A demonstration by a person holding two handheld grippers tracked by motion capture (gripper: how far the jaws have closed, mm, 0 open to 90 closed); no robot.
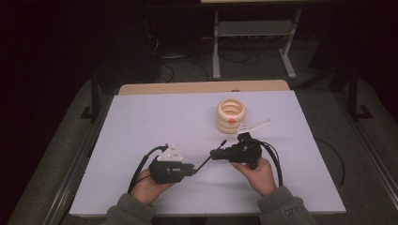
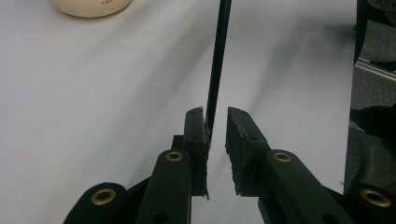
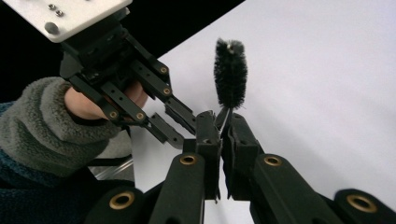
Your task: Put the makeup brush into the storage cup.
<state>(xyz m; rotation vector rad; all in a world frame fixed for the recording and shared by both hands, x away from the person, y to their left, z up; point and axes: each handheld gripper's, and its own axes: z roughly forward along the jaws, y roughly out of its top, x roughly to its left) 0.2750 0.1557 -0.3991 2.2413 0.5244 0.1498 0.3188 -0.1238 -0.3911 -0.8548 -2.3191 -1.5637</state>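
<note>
A thin black bottle brush (image 1: 220,144) slants across the white table between my two grippers. My right gripper (image 1: 212,154) points left, and in the right gripper view the right gripper (image 3: 224,123) is shut on the brush's wire just below the bristle head (image 3: 230,74). My left gripper (image 1: 193,169) points right at the handle's lower end. In the left gripper view the left gripper (image 2: 217,123) stands slightly open. The black handle (image 2: 217,60) runs up out of the gap, lying against one pad.
A cream stack of rings (image 1: 231,114) with an orange mark stands on the white table (image 1: 141,122) behind the grippers; its base (image 2: 88,7) is at the top of the left gripper view. Cables trail from both grippers. The left hand (image 3: 84,105) is close by.
</note>
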